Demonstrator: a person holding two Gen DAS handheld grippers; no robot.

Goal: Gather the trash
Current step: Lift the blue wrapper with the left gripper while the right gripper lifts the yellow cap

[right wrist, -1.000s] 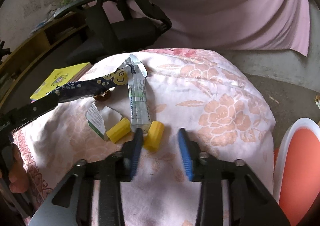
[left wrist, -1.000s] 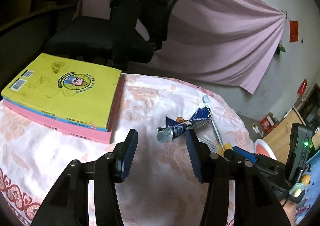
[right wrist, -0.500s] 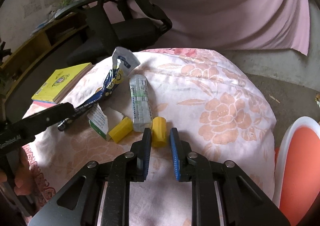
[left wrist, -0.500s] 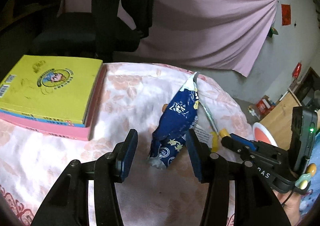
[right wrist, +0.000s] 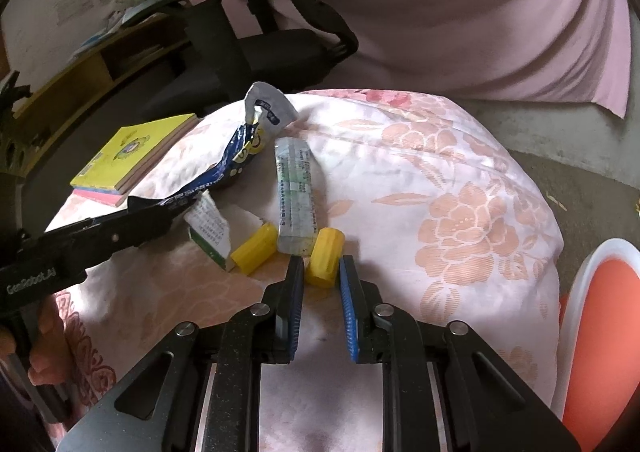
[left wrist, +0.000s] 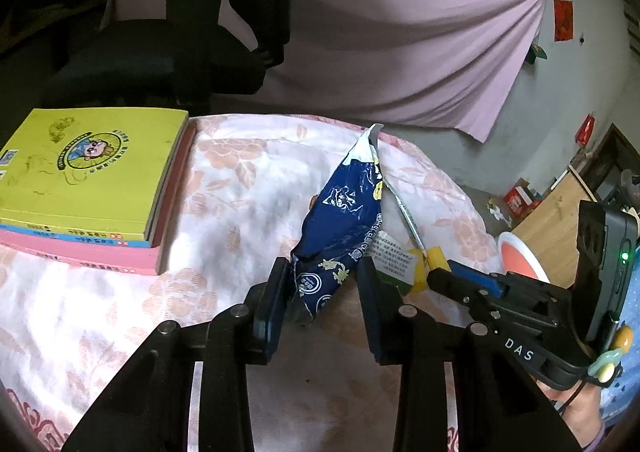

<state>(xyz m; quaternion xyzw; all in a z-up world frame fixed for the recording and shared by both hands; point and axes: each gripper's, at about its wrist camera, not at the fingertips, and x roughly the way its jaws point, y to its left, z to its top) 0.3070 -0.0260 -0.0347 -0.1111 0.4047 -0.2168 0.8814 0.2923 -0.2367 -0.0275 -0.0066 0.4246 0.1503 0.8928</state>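
Note:
A crumpled dark blue snack wrapper [left wrist: 344, 228] lies on the floral tablecloth; its near end sits between the fingers of my left gripper [left wrist: 322, 284], which has closed in around it with gaps still showing. The wrapper also shows in the right wrist view [right wrist: 240, 155]. My right gripper [right wrist: 322, 272] has its jaws closed on a yellow cylinder [right wrist: 325, 262]. A second yellow cylinder [right wrist: 254, 248], a torn white-green carton [right wrist: 210, 228] and a clear flat packet [right wrist: 296, 195] lie beside it.
A stack of books with a yellow cover [left wrist: 88, 171] lies at the table's left. A black office chair [left wrist: 160, 43] stands behind the table. An orange-and-white bin [right wrist: 596, 332] stands at the right, below the table edge. A pink curtain [left wrist: 400, 31] hangs behind.
My left gripper moved forward and its fingers narrowed around the blue wrapper's end. My right gripper stayed narrowed around the yellow cylinder, after closing from wide open a second ago.

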